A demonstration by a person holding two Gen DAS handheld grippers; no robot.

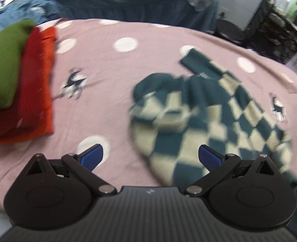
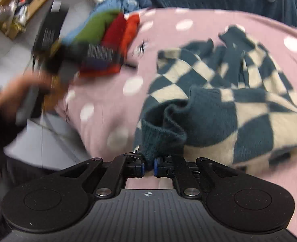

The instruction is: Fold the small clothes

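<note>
— Where's the sweater right now?

— The checkered sweater lies rumpled on the bed, over the pink polka-dot bedspread. It's teal and cream, with one sleeve reaching away toward the far side.

— And your right tool?

— My right tool is pinched tight on the sweater's ribbed teal cuff. The blue pads are nearly together with the knit bunched between them, and the rest of the garment spreads out ahead and to the right.

— The left one?

— My left tool has its jaws spread wide, holding nothing. It sits above the bedspread at the sweater's near left edge; the right pad overlaps the checkered knit in my view, but I can't tell whether it touches.

— Anything else on the bed?

— A stack of folded clothes over on the left: a green piece on top, dark red under it, orange at the bottom. It's well apart from the sweater. From my right camera I see my left hand, blurred, gripping its tool's handle in front of that stack.
</note>
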